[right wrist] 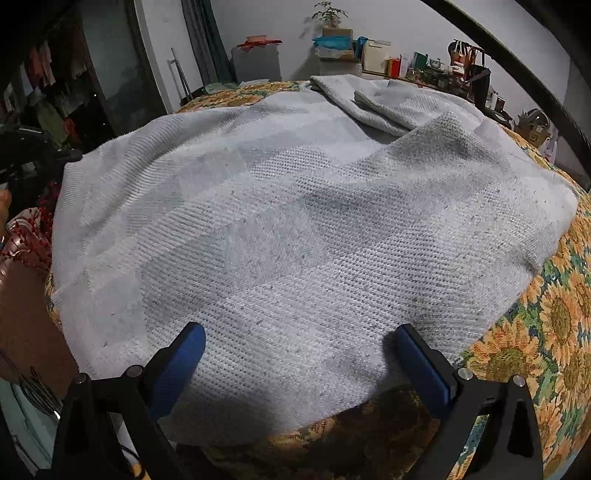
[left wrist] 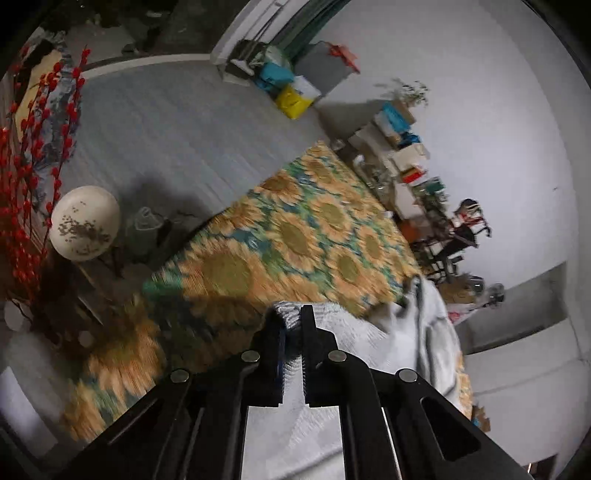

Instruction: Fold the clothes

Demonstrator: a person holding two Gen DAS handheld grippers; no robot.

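On the sunflower cloth [right wrist: 554, 317] covering the table lies a pale grey knit sweater [right wrist: 295, 221], spread wide and rumpled, its near hem hanging just short of the table's front edge. One sleeve [right wrist: 373, 103] is folded back across the far part of the body.

Left gripper [left wrist: 291, 321]: jaws pinched down on a bunched edge of the sweater [left wrist: 369, 343], ribbed knit poking up between the tips. Cloth trails from the grip off to the right and under the gripper. That view is motion-blurred, table pattern smeared.

Right gripper [right wrist: 299, 339]: jaws spread wide, blue pads [right wrist: 184, 354] on either side of the near hem, fabric lying in the gap. Pads look apart from the knit at the sides; nothing clamped.

Beyond the table in the left view: grey floor [left wrist: 166, 122], round white vase [left wrist: 85, 223], red berry branches [left wrist: 33, 155]. A cluttered shelf [right wrist: 424, 62] runs along the far wall in the right view, with a small potted plant [right wrist: 330, 14] on top of boxes.
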